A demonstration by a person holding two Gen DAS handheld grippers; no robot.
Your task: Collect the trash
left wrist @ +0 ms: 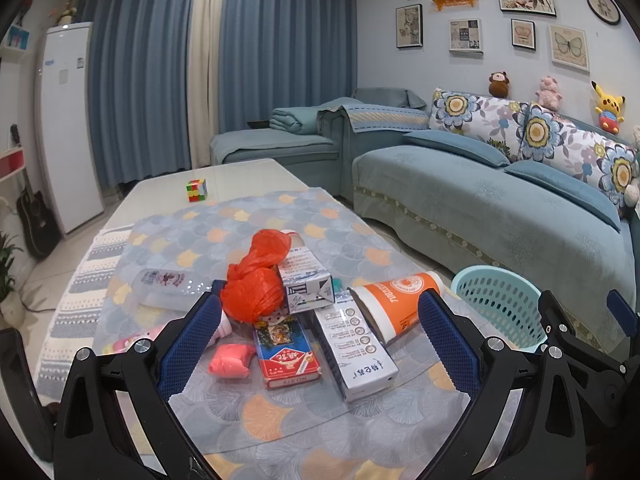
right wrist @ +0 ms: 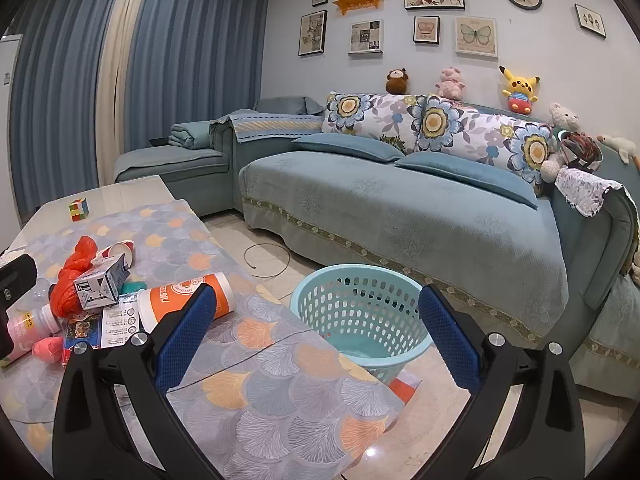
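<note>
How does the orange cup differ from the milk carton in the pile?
The orange cup is round and lies on its side on the tablecloth; the milk carton is boxy and sits tilted on top of other trash. The cup is orange and white, the carton white with blue print. Both are on the table, not yet in the basket.

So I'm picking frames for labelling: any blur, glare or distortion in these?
Left wrist view: sharp, even room light, strong fisheye bending the curtains, dark corners. Right wrist view: equally sharp, same bending, one small glare spot on the floor tiles.
</note>
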